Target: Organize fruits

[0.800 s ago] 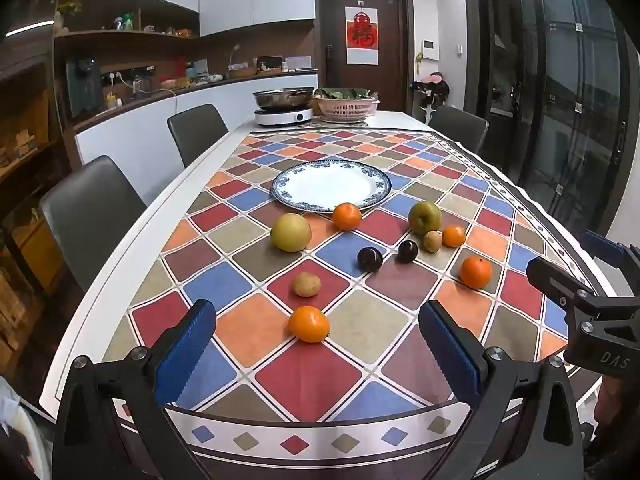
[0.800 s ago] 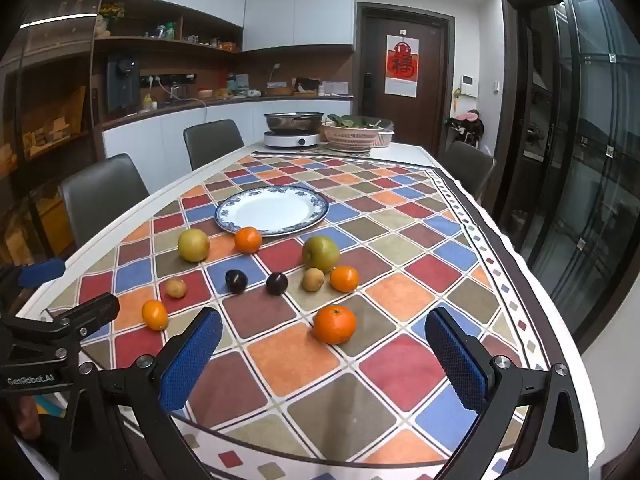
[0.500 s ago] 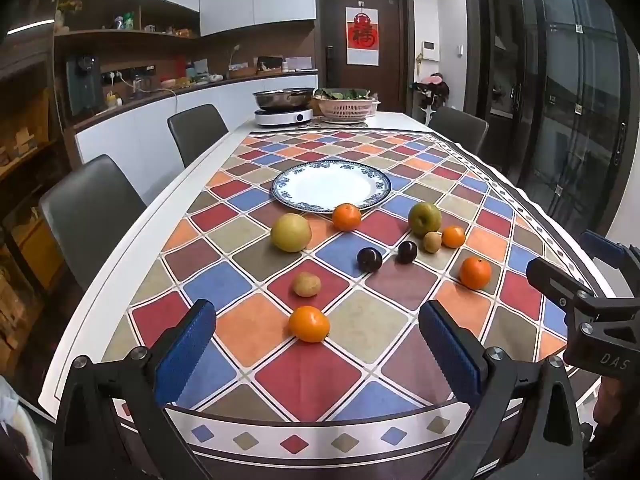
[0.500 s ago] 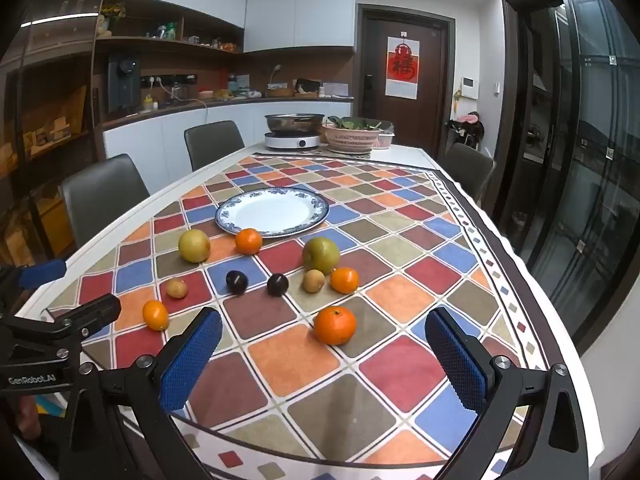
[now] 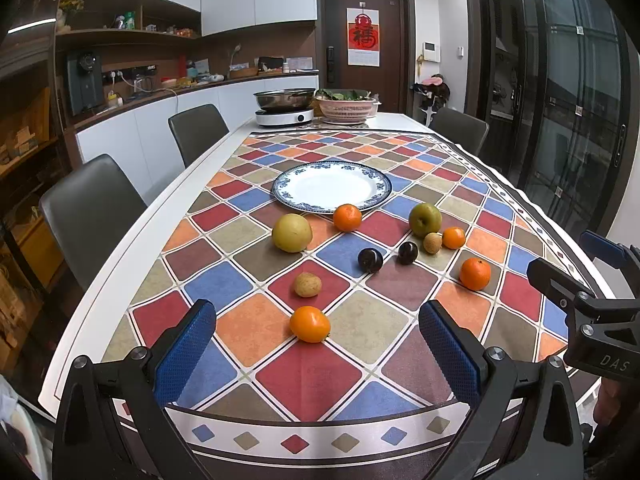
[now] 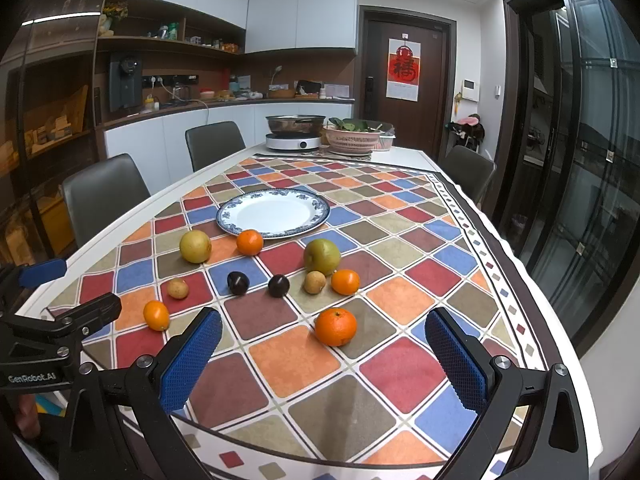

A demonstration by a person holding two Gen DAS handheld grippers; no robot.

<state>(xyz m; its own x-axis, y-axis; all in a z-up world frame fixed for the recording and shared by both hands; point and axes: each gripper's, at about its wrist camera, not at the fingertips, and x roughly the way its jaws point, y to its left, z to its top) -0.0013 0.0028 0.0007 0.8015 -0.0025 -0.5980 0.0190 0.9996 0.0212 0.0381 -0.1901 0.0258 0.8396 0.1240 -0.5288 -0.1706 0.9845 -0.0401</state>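
Observation:
Several fruits lie on the checkered tablecloth before an empty blue-rimmed white plate (image 5: 332,188) (image 6: 274,214): a yellow pear (image 5: 292,233), a green apple (image 5: 425,220), two dark plums (image 5: 370,260) (image 5: 407,253), small brown fruits, and oranges. My left gripper (image 5: 316,346) is open, empty, just behind the nearest orange (image 5: 310,324). My right gripper (image 6: 322,354) is open, empty, just behind a larger orange (image 6: 336,327). Each gripper shows at the edge of the other's view.
A cooker with a steel pan (image 5: 285,110) and a pink basket of greens (image 5: 347,106) stand at the table's far end. Grey chairs (image 5: 90,212) line the left side, one more on the right (image 5: 460,130). Glass doors run along the right.

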